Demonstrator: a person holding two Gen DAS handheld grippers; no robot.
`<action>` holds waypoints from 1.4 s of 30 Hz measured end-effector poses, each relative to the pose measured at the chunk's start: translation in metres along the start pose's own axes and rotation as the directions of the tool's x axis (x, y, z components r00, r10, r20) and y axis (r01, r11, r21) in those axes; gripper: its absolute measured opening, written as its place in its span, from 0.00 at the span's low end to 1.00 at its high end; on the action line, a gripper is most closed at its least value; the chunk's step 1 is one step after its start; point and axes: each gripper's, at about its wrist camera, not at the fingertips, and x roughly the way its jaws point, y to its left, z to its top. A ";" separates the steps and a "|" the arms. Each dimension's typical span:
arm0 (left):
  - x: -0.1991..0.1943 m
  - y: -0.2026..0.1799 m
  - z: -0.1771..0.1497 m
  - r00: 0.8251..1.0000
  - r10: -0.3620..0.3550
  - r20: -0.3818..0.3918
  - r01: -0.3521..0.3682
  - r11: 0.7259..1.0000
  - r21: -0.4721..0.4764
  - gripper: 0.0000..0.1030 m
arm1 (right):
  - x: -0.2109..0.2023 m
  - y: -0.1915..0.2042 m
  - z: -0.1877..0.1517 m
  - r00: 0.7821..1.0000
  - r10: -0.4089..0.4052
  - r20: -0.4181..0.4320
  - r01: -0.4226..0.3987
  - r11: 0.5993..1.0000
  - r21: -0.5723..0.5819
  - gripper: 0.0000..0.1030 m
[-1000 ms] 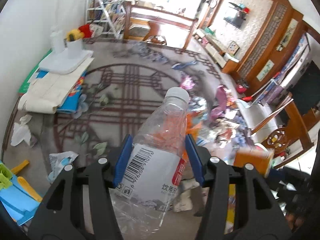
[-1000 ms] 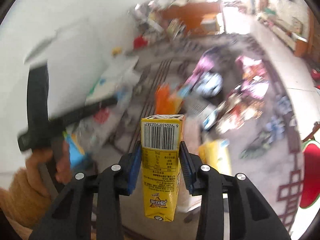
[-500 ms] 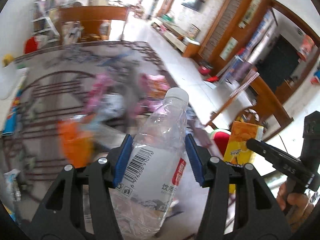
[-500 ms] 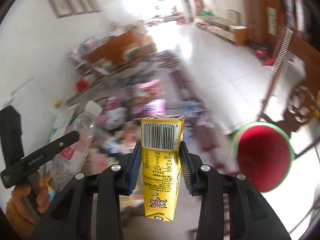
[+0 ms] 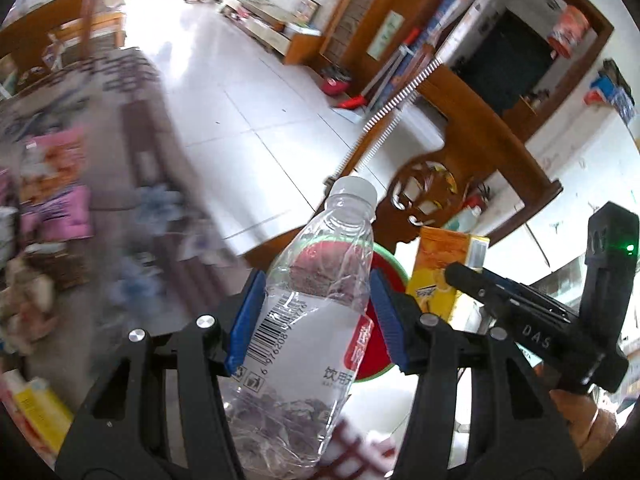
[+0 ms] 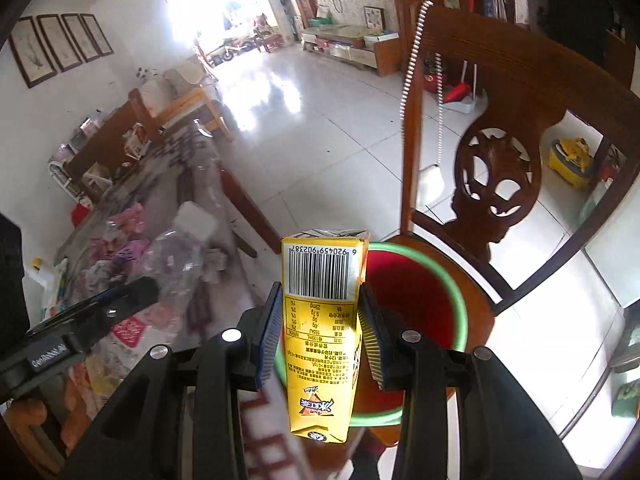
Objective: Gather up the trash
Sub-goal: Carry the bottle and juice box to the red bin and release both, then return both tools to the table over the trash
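Two grippers each carry one piece of trash above a wooden chair. The left gripper [image 5: 318,320] is clenched on a clear plastic bottle [image 5: 312,320], its blue pads pressing the bottle's labelled middle from either side; the white cap points up and away, and the crumpled lower body hangs down between the black fingers. The right gripper [image 6: 320,328] grasps a yellow drink carton [image 6: 322,320], the pads against its two narrow sides, barcode end up and the printed bottom end hanging below the pads.

In the right wrist view the carton stands in front of a red basin with a green rim [image 6: 460,308], which sits on the seat of the chair [image 6: 500,168]; the chair's carved back rises behind the basin. In the left wrist view the same basin [image 5: 394,266] shows through and beside the bottle, and the carton [image 5: 440,268] appears just to the right of it, held in the other gripper with a person's hand [image 5: 580,416] on its handle.

To the left in both views lies a patterned table surface [image 5: 60,160], blurred, strewn with pink and purple wrappers [image 5: 56,208]. Near its lower left corner in the left wrist view lies another yellow carton [image 5: 40,412]. Beyond the table's far edge stretches a glossy white tiled floor [image 6: 320,128].
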 end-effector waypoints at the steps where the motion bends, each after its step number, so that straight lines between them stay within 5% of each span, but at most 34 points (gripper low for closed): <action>1: 0.009 -0.011 0.001 1.000 -0.001 -0.009 0.001 1.000 0.012 0.51 | 0.001 -0.007 0.000 1.000 0.001 -0.005 -0.001 1.000 0.001 0.37; 4: 0.029 -0.028 0.002 0.999 -0.006 -0.038 0.008 0.999 0.043 0.51 | -0.002 -0.022 0.000 1.000 0.002 -0.011 -0.002 1.000 0.010 0.60; 5: 0.034 -0.033 0.001 0.999 -0.004 -0.047 0.007 0.998 0.058 0.59 | -0.002 -0.026 0.001 1.000 0.002 -0.006 -0.002 1.000 0.017 0.68; 8: 0.044 -0.043 -0.001 0.999 0.016 -0.043 -0.012 0.996 0.085 0.73 | -0.008 -0.039 0.001 1.000 -0.010 0.004 0.010 0.999 0.033 0.68; 26: 0.057 -0.050 0.005 0.997 0.033 -0.063 -0.027 0.995 0.101 0.74 | -0.049 -0.064 -0.017 0.995 -0.086 0.057 0.079 0.991 0.111 0.68; 33: 0.028 -0.036 0.001 1.000 0.006 -0.014 -0.005 0.997 0.082 0.74 | -0.052 -0.057 -0.021 0.993 -0.099 0.058 0.091 0.987 0.131 0.68; 42: -0.044 0.022 -0.024 0.998 0.016 0.058 -0.018 0.999 0.033 0.77 | -0.048 0.007 -0.026 0.994 -0.072 0.080 0.065 0.994 0.084 0.72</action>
